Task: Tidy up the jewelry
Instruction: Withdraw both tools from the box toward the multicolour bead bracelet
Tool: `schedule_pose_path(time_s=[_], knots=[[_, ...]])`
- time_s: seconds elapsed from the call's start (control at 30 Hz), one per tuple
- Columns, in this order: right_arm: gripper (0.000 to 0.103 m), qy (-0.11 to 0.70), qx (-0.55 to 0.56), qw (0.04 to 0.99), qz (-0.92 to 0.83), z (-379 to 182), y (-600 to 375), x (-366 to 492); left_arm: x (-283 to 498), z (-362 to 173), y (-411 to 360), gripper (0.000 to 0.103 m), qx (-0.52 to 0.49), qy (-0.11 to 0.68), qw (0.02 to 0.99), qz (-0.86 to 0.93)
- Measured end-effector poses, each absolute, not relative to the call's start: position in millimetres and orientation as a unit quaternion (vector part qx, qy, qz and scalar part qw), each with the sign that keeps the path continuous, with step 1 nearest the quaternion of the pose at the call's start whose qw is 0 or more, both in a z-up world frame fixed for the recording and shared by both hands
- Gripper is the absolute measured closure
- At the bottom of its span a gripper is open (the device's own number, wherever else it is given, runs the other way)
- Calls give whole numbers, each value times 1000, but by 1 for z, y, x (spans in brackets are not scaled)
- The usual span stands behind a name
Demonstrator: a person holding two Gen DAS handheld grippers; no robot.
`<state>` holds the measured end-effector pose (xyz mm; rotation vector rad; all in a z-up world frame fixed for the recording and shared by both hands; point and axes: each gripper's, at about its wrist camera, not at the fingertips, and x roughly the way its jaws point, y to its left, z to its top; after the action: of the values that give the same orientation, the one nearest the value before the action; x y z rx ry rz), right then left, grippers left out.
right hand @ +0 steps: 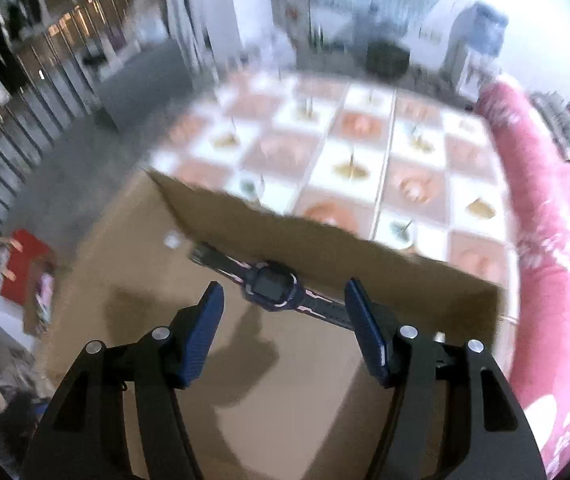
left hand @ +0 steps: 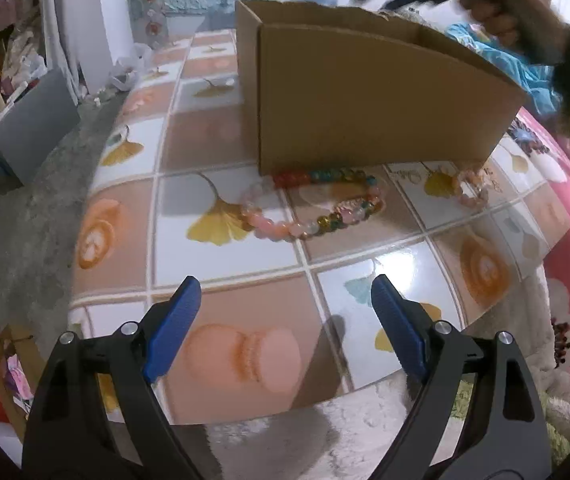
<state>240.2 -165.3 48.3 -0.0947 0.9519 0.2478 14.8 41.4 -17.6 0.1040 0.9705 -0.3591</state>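
On my left, the left gripper (left hand: 285,292) hangs over the tiled table (left hand: 221,148) with its blue jaws spread wide and nothing between them. Ahead of it a pink bead bracelet (left hand: 263,220) and a multicoloured bead bracelet (left hand: 345,196) lie overlapping, against the foot of the cardboard box (left hand: 365,96). A smaller pink bracelet (left hand: 473,188) lies further right, by the box's corner. My right gripper (right hand: 284,300) is inside the box, jaws apart and empty; the blurred picture suggests a dark watch (right hand: 271,284) lying flat on the box floor just beyond the fingertips.
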Motion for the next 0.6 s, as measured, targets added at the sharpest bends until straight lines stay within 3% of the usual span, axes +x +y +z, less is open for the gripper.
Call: schedule_pose_path(time_s=[0.23, 0.37, 0.6], knots=[[22, 355, -28, 919, 170, 84, -183, 117, 22, -29, 31, 19, 58, 480, 861, -156], [21, 352, 20, 915, 194, 49, -193, 62, 25, -32, 25, 17, 83, 472, 866, -145], [25, 429, 121, 876, 185, -56, -181, 48, 27, -36, 23, 8, 77, 459, 872, -152]])
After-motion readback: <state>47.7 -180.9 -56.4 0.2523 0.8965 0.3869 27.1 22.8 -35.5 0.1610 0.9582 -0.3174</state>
